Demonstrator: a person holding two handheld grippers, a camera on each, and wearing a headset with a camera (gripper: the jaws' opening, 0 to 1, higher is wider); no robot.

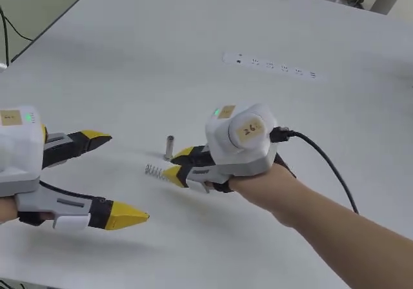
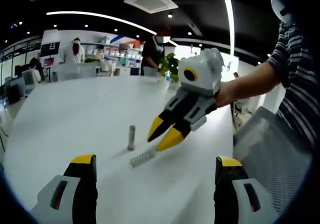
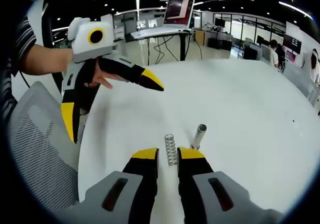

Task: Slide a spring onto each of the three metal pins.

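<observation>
One metal pin (image 1: 170, 147) stands upright on the white table (image 1: 129, 63). A spring (image 1: 155, 171) lies flat just left of the pin. My right gripper (image 1: 177, 164) hovers low at the spring's near end, jaws a narrow gap apart. In the right gripper view the spring (image 3: 170, 148) lies in front of the right gripper (image 3: 169, 155), with slack on both sides, and the pin (image 3: 198, 136) stands just right of it. My left gripper (image 1: 119, 178) is wide open and holds nothing, some way left of the spring. From the left gripper (image 2: 156, 160), the spring (image 2: 142, 158), pin (image 2: 131, 137) and right gripper (image 2: 161, 139) lie ahead.
A white power strip (image 1: 270, 65) lies farther back on the table. A black cable (image 1: 322, 160) trails from the right gripper. A grey mesh chair (image 3: 40, 149) stands by the table's near edge. People stand far off in the room behind.
</observation>
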